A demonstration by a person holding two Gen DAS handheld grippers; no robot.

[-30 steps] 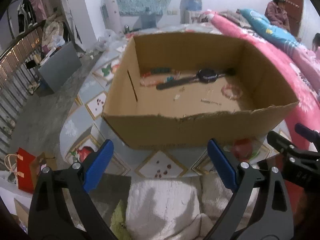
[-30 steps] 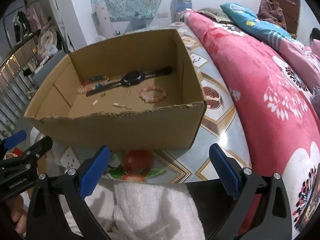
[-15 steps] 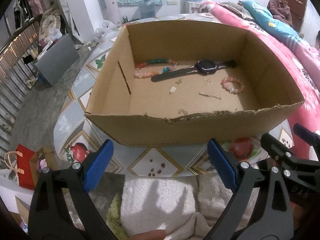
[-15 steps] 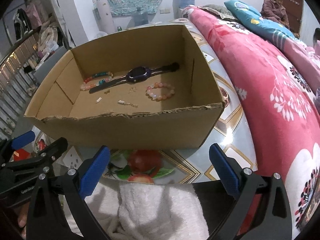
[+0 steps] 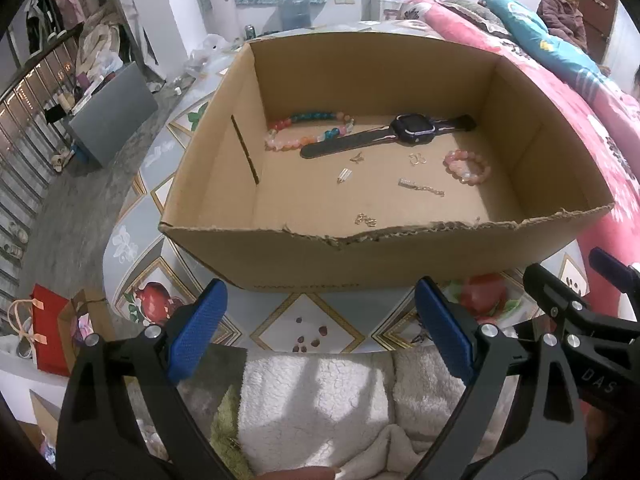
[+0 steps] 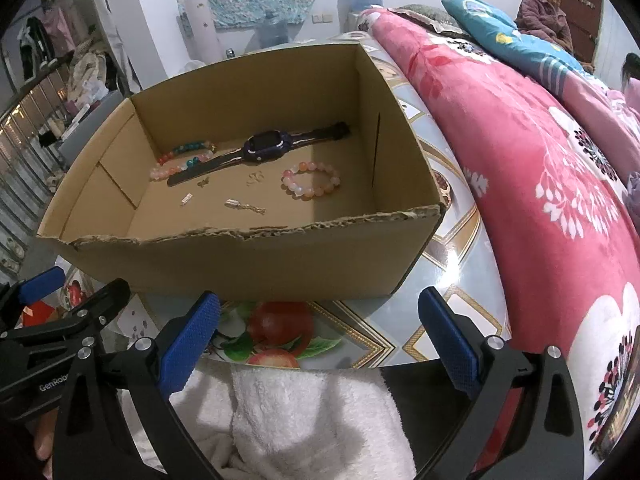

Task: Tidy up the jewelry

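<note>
Box (image 5: 400, 256): on the table (image 5: 308, 320), just beyond both grippers.
Watch (image 5: 412, 134): in the box, lying across its far part.
Long bracelet (image 5: 304, 130): far left in the box, touching the watch strap's left end.
Round bracelet (image 6: 310, 180): right of centre, nearer than the watch.
Small pieces (image 5: 420, 188): scattered on the floor between the bracelets.
Blanket (image 6: 520, 168): right of the table.
Towel (image 6: 312, 420): nearest, under the grippers.

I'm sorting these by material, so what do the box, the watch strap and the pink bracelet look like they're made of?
Box: corrugated cardboard, matte brown, torn fluted rim. Watch strap: probably rubber or silicone, smooth dark. Pink bracelet: glossy translucent beads, stone or glass.
</note>
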